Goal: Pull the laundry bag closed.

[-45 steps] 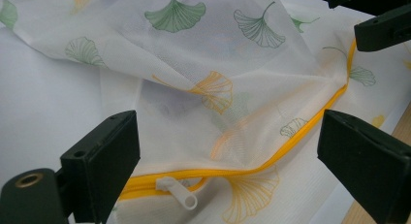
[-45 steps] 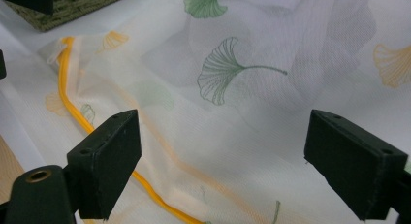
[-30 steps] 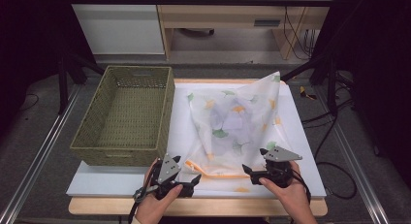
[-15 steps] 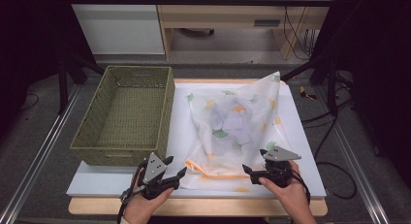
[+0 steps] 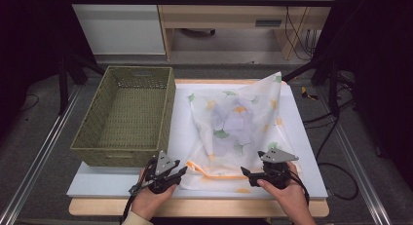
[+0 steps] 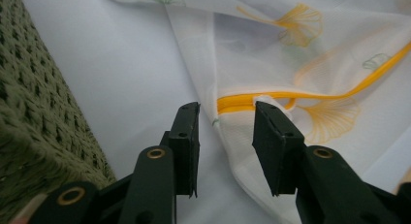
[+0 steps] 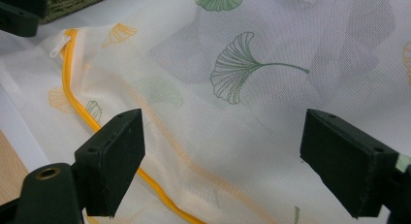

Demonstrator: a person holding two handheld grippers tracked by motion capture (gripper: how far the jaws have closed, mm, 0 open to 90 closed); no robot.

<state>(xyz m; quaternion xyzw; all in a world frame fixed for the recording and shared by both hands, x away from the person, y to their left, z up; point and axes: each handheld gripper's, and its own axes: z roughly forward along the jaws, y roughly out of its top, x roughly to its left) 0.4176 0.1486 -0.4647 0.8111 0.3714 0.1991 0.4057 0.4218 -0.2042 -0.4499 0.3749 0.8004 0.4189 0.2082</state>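
While your left gripper (image 5: 181, 172) approaches the near left corner of the mesh laundry bag (image 5: 238, 127), its jaws stand narrowly parted, and in the left gripper view the end of the orange zipper (image 6: 252, 102) lies just beyond the gap between them, not yet clasped. Your right gripper (image 5: 245, 173) rests over the bag's near edge with its jaws spread wide and nothing between them; in the right gripper view they frame bare mesh printed with ginkgo leaves. The bag lies flat on the white board (image 5: 97, 178), just beside the empty woven basket (image 5: 125, 115), with pale garments showing faintly through its middle. Judged from this, the step in hand is taking hold of the zipper end. Your next move calls for easing the left jaws forward until they straddle the small white pull (image 6: 264, 98), then closing, while the right gripper pins the fabric nearby.
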